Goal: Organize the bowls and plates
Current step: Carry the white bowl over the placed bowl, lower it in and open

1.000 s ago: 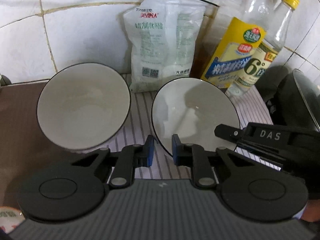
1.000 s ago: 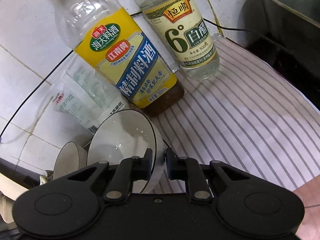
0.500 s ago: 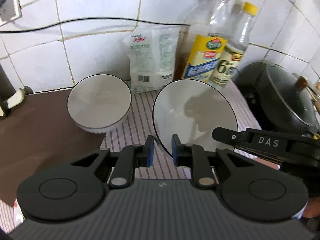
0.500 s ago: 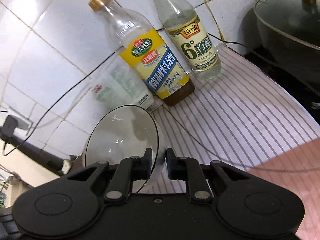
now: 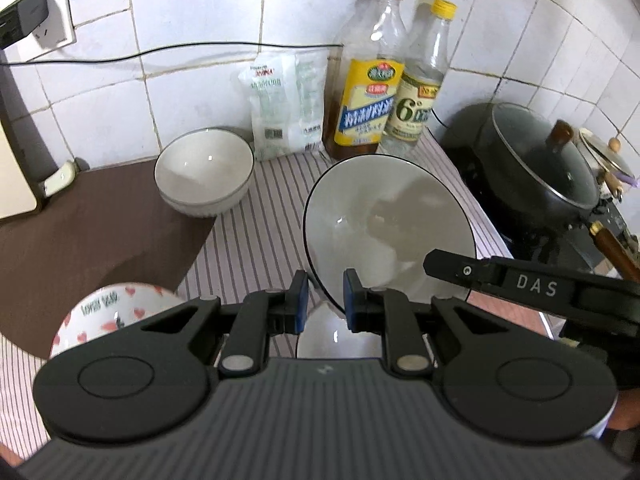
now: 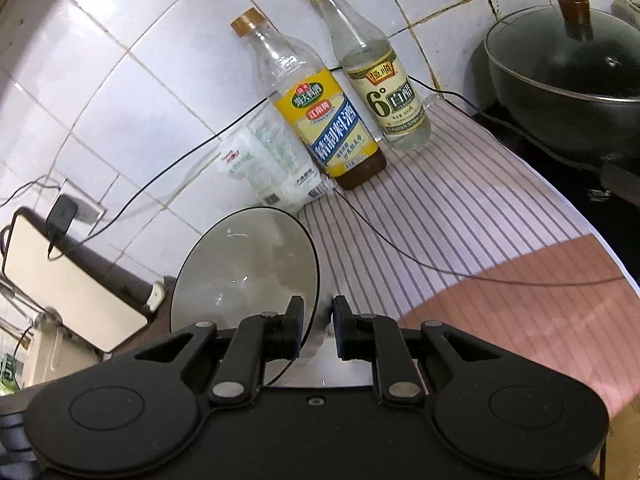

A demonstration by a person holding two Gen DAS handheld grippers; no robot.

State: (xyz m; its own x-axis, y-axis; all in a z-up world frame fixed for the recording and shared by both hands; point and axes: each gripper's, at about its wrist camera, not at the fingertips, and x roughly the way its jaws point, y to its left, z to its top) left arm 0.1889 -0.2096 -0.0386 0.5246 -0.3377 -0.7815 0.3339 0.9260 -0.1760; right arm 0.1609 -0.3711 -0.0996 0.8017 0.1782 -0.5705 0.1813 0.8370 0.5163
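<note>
**Surfaces on this counter, quick rundown**

The held bowl [image 5: 384, 216] looks like glossy glazed ceramic with a dark rim line. The striped cloth [image 6: 460, 208] is matt fabric. Both bottles [image 6: 320, 100] are clear and shiny with paper-looking labels. Wall tiles [image 5: 200, 20] are glossy. Gripper bodies look like matt black plastic.

Left claw [image 5: 323, 300] pinches a tilted white bowl [image 5: 388, 228] above striped cloth [image 5: 256, 232].
</note>
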